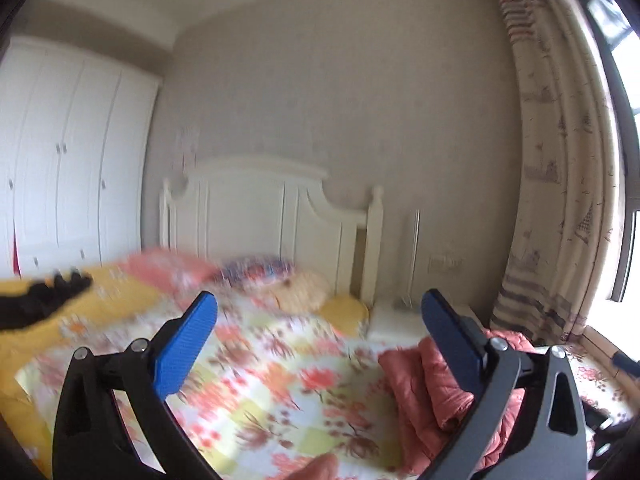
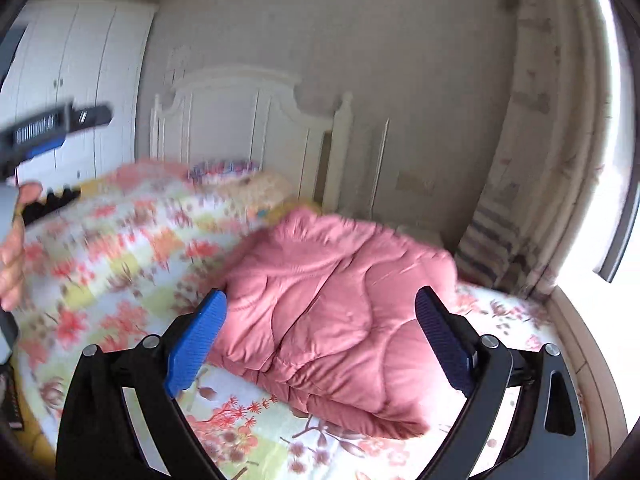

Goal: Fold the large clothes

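Pink jacket (image 2: 336,312) lies on the bed (image 2: 120,264), toward the window side, bundled into a thick rough block on the floral quilt. In the right wrist view it sits just ahead of my right gripper (image 2: 320,344); in the left wrist view only its edge shows at lower right, partly behind my right-hand finger.

Right jaws: wide, nothing between them, raised above the jacket and apart from it. Left gripper (image 1: 316,344): jaws also wide and empty, held over bare quilt, pointing toward the headboard (image 1: 272,216). From the right wrist view I see that left gripper held high at far left, with the hand (image 2: 12,248) on its grip. Both views are motion-blurred.

Handling, my judgement: padded and quilted, so soft and springy, light for its bulk. The shell looks smooth, likely slippery. Layers may slide or puff open if pinched thin. Best hold is at a stitched seam or the hem edge nearest me, taking a full fold of fabric deep between the pads, not a single skin.

Fold looks well along, though I cannot tell whether sleeves are tucked under.
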Demonstrator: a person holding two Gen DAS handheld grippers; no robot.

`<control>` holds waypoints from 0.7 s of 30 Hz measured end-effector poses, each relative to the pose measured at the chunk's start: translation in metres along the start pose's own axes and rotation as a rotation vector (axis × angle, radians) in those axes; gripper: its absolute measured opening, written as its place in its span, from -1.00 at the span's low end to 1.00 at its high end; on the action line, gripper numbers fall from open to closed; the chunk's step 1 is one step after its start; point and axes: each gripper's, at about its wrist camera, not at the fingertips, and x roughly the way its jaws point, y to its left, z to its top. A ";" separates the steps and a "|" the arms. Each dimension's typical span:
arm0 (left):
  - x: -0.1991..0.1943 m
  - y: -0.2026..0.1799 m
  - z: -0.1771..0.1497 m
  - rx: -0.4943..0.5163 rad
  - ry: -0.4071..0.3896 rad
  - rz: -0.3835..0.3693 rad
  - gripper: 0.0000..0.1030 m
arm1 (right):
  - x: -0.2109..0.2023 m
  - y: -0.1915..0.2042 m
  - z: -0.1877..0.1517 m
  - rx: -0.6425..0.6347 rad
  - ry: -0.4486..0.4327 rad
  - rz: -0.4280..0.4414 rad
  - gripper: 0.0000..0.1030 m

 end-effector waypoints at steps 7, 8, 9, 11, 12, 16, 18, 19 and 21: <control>-0.079 -0.026 -0.013 0.004 -0.054 -0.074 0.96 | -0.108 -0.026 -0.013 0.022 -0.183 -0.037 0.90; -0.084 -0.033 -0.020 0.005 -0.034 -0.071 0.96 | -0.116 -0.027 -0.017 0.019 -0.186 -0.051 0.90; -0.087 -0.043 -0.032 0.020 -0.001 -0.074 0.96 | -0.122 -0.027 -0.024 0.025 -0.185 -0.068 0.90; -0.093 -0.060 -0.054 0.059 0.054 -0.074 0.96 | -0.129 -0.030 -0.040 0.057 -0.174 -0.080 0.90; -0.091 -0.067 -0.065 0.081 0.086 -0.067 0.96 | -0.128 -0.030 -0.049 0.078 -0.156 -0.081 0.90; -0.089 -0.095 -0.103 0.154 0.219 -0.119 0.96 | -0.116 -0.028 -0.081 0.110 -0.059 -0.104 0.90; -0.090 -0.102 -0.115 0.191 0.248 -0.141 0.96 | -0.111 -0.031 -0.092 0.129 -0.009 -0.108 0.90; -0.091 -0.105 -0.120 0.206 0.257 -0.150 0.96 | -0.109 -0.031 -0.096 0.138 0.007 -0.115 0.90; -0.095 -0.107 -0.127 0.220 0.272 -0.164 0.96 | -0.105 -0.031 -0.100 0.153 0.022 -0.131 0.90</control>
